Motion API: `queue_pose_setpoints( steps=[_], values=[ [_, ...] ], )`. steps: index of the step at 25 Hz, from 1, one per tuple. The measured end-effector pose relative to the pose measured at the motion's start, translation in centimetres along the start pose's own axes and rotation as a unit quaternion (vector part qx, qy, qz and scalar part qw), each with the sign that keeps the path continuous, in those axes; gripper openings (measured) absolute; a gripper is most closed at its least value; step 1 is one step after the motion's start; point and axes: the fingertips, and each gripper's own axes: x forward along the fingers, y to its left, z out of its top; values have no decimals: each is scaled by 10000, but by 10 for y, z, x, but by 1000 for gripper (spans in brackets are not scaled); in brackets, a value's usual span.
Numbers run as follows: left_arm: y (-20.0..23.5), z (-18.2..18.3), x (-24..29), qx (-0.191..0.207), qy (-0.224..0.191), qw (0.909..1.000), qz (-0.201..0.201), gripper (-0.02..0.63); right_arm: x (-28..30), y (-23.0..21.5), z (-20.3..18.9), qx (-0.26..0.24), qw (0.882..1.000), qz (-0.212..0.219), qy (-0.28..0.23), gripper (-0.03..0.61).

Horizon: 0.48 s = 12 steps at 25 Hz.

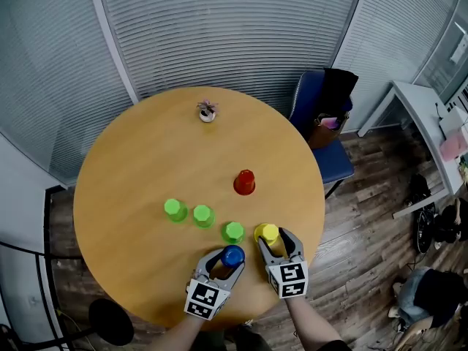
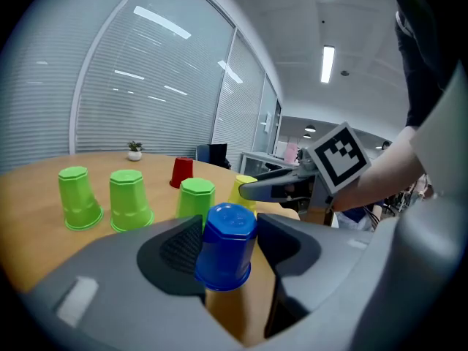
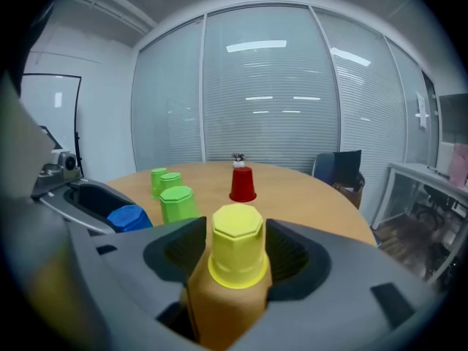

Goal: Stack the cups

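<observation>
The cups all stand upside down on the round wooden counter [image 1: 146, 159], none of them stacked. The blue cup [image 1: 232, 256] stands near the edge closest to the person, between the fingers [image 2: 175, 251] of the left gripper [image 1: 230, 262]. In the left gripper view these fingers are spread. The cup sits close against the left one, and a gap shows between it and the other, so nothing is clamped. Just to the right of it, the yellow cup [image 1: 268, 233] stands between the fingers [image 3: 292, 258] of the right gripper [image 1: 271, 235]. They are held wide apart too. In the right gripper view the ribbed pads flank the cup closely on both sides, but they do not squeeze it. The two grippers lie side by side, pointing away from the person and tilted down toward the counter. Three green ones make a slanting row to the left of the yellow cup. The left green cup [image 1: 174, 210] and the middle green cup [image 1: 203, 215] are close together, and the right green cup [image 1: 233, 231] sits just beside the yellow one. The red cup [image 1: 244, 183] stands alone farther in, well apart from the row. A small potted plant [image 1: 208, 111] sits near the far edge. A blue chair [image 1: 325, 123] stands beyond the counter on the right.
</observation>
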Motion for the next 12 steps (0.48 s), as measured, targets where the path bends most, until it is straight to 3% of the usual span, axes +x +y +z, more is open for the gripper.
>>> queue_pose_setpoints(
  steps=[5,12],
  values=[
    [3,-1,0,102,-41,9999,-111,233,-1,10,3,-280,9996,4,-37,223],
    [11,2,-37,84,-258,9996,19,232,-30,49,14,-97,9995,108,-266,222]
  ],
)
